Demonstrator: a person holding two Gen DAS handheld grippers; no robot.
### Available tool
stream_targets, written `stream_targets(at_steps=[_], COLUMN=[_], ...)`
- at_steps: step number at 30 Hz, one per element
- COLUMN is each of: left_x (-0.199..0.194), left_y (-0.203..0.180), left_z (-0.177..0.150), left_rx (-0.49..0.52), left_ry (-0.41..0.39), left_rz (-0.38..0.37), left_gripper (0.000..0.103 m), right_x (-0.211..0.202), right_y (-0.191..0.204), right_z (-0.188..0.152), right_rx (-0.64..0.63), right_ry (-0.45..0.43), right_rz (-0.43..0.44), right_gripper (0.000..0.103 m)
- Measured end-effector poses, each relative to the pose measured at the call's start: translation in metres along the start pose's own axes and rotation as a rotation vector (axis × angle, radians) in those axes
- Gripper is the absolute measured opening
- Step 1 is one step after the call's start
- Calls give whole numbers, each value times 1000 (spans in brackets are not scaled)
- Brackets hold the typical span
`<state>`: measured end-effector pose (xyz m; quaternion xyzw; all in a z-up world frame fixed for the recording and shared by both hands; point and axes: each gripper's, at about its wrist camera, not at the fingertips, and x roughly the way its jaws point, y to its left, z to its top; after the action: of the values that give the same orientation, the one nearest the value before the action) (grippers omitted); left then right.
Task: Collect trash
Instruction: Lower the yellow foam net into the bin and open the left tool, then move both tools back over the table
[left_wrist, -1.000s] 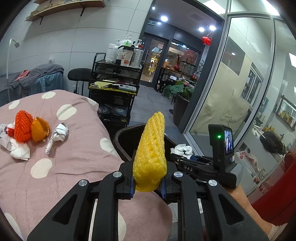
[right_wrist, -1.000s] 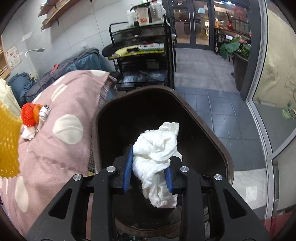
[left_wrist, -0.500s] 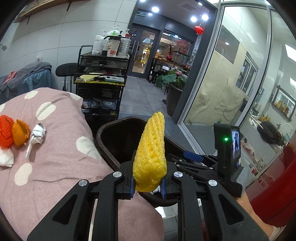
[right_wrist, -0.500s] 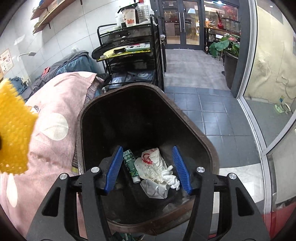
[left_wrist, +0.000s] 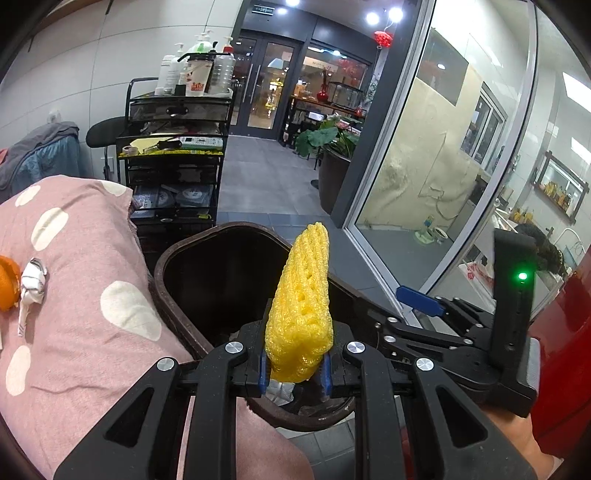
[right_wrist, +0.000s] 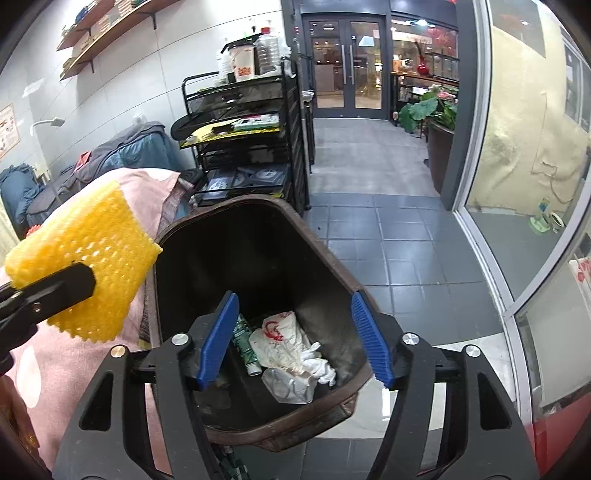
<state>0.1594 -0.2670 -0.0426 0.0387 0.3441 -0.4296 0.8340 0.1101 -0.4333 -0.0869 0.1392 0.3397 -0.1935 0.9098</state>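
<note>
My left gripper (left_wrist: 293, 363) is shut on a yellow foam net sleeve (left_wrist: 301, 306), held over the near rim of the dark brown trash bin (left_wrist: 173, 291). The sleeve also shows in the right wrist view (right_wrist: 85, 262), at the bin's left rim (right_wrist: 162, 240). My right gripper (right_wrist: 293, 336) is open and empty above the bin's near end. Inside the bin lie white tissue (right_wrist: 317, 365), a printed wrapper (right_wrist: 275, 334) and a green tube (right_wrist: 243, 341). A crumpled wrapper (left_wrist: 31, 286) and an orange piece (left_wrist: 7, 284) lie on the pink cloth.
The pink polka-dot cloth (left_wrist: 74, 295) covers the surface left of the bin. A black wire cart (left_wrist: 173, 170) with bottles stands behind. A glass wall (left_wrist: 424, 177) and tiled floor (right_wrist: 388, 229) are to the right.
My right gripper opened and dropped the white tissue into the bin. My left gripper moved right with the yellow sleeve, over the bin's rim.
</note>
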Motion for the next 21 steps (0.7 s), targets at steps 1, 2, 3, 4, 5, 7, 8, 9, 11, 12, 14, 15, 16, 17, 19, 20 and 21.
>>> stream_targets(at_steps=[1, 2, 3, 4, 5, 7, 8, 9, 11, 12, 14, 15, 16, 17, 19, 20, 21], left_x=[3, 6, 10, 13, 17, 23, 25, 29, 32, 34, 33, 32, 32, 33, 34, 33, 33], left_y=[-1, -1, -1, -1, -2, -1, 0, 2, 3, 3, 1, 1, 0, -1, -2, -4, -4], left_z=[1, 2, 4, 5, 6, 7, 8, 9, 10, 10, 9, 9, 9, 8, 9, 8, 9], left_rx=[0, -1, 0, 0, 0, -7, -14, -25, -36, -37, -35, -31, -25, -19, -5, 3, 8], left_ry=[5, 10, 17, 23, 29, 42, 47, 57, 66, 66, 51, 41, 39, 43, 52, 52, 49], left_rz=[0, 0, -1, 0, 1, -1, -5, -10, -11, -4, 8, 13, 14, 12, 8, 9, 8], left_gripper=[20, 20, 20, 20, 20, 20, 20, 21, 29, 45, 72, 80, 82, 82, 84, 86, 88], right_x=[0, -1, -3, -3, -4, -6, -6, -7, -8, -8, -9, -10, -11, -11, -11, -11, -11], right_y=[-3, -6, -9, -10, -12, -16, -18, -20, -23, -26, -30, -32, -34, -35, -38, -39, -39], right_z=[1, 1, 1, 2, 2, 3, 3, 4, 5, 6, 8, 8, 9, 9, 10, 10, 11], right_rx=[4, 9, 17, 20, 23, 28, 30, 34, 44, 50, 57, 61, 66, 69, 77, 81, 84], right_ry=[-2, -4, -8, -10, -12, -17, -18, -20, -23, -25, -29, -31, -33, -34, -34, -34, -34], right_rz=[-5, -12, -20, -24, -28, -39, -43, -47, -50, -54, -61, -64, -66, -68, -72, -70, -68], right_gripper=[67, 71, 72, 72, 73, 73, 73, 73, 73, 74, 74, 75, 75, 75, 75, 75, 75])
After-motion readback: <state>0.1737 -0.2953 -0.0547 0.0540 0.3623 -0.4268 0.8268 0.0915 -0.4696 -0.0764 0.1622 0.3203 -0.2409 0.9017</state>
